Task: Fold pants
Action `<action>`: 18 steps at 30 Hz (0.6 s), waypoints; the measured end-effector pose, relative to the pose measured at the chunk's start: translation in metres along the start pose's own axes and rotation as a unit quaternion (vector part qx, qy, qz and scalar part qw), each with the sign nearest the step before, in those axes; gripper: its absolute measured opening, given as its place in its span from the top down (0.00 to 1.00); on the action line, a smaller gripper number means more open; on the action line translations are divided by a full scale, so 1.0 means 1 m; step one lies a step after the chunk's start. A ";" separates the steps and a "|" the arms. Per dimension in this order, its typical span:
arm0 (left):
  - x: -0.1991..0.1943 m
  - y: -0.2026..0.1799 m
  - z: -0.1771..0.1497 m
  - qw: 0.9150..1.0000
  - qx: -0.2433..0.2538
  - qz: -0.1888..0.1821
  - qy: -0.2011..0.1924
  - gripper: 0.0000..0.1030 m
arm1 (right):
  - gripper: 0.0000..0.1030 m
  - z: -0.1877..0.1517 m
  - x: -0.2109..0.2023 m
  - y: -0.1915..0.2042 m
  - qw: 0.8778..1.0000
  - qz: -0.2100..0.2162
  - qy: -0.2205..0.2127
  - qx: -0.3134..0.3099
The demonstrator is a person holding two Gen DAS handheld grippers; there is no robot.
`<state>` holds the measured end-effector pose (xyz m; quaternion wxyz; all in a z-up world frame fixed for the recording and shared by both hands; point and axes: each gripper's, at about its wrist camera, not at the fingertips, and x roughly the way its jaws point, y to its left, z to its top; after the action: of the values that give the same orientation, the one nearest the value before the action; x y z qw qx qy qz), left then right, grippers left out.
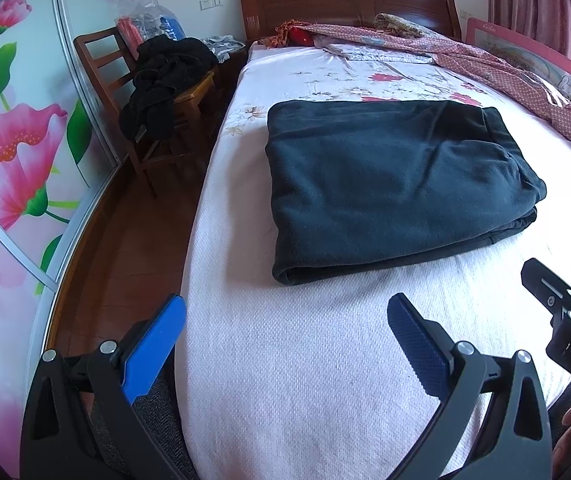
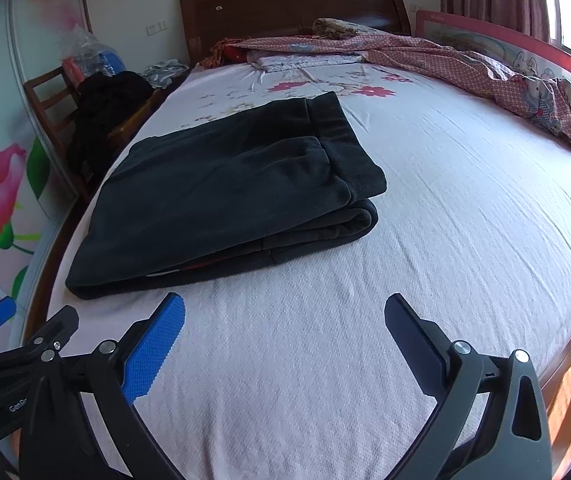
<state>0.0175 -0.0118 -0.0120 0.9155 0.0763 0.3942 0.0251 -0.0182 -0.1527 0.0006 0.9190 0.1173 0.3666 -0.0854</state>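
My left gripper (image 1: 285, 320) hangs with its blue-padded fingers (image 1: 157, 344) spread wide and nothing between them, low over the near end of the bed and partly out past its left side, so the brown wooden floor (image 1: 125, 248) shows under the left finger. My right gripper (image 2: 285, 320) sits just beside it, likewise spread wide and holding nothing, above the white textured bedspread (image 2: 425, 200). From the left wrist view I can see the right gripper's black and blue tips at the lower right edge; from the right wrist view the left one shows at the lower left.

Ahead of both, apart from the fingers, the dark teal fleece pants (image 1: 385, 176) lie folded into a thick flat rectangle on the left half of the bed, stacked layers showing along the near edge and the waistband end toward the right. Neither gripper touches them.

Farther on, the sheet turns to a pink flower print, and a rumpled red checked quilt (image 2: 485, 68) trails along the right side up to the dark wooden headboard (image 2: 293, 4). Left of the bed stands a wooden chair (image 1: 105, 68) heaped with black clothing (image 1: 165, 80), against a wardrobe door printed with large pink flowers (image 1: 13, 152).
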 end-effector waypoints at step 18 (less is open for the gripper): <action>0.003 0.000 0.000 1.000 -0.001 -0.005 0.007 0.02 | 0.03 0.000 0.002 0.001 1.000 0.007 0.006 0.000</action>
<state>0.0193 -0.0111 -0.0146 0.9128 0.0735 0.4010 0.0218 -0.0170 -0.1522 -0.0005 0.9174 0.1200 0.3712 -0.0784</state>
